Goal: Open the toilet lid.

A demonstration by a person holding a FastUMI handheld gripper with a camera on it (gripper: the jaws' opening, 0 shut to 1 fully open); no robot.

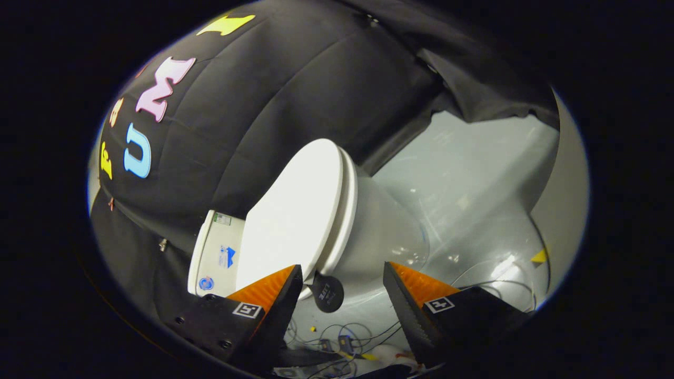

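Note:
A white toilet stands ahead of me, seen tilted, against the black cloth wall. Its lid [295, 221] lies flat on the seat [345, 210], above the bowl [379, 237]. The tank [216, 252], with stickers on it, sits beyond my left finger. A round black lift tab [326, 292] sticks out from the lid's side edge. My gripper [342, 268] is open, and the tab hangs between the fingers, close to the left fingertip [292, 276]. Neither finger touches the tab or the lid.
Glossy grey floor [463, 173] spreads beyond the bowl, with a small yellow tape mark [539, 257] on it. Thin cables and small connectors [342, 339] lie on the floor under the fingers. The black cloth wall [274, 84] closes in behind the toilet.

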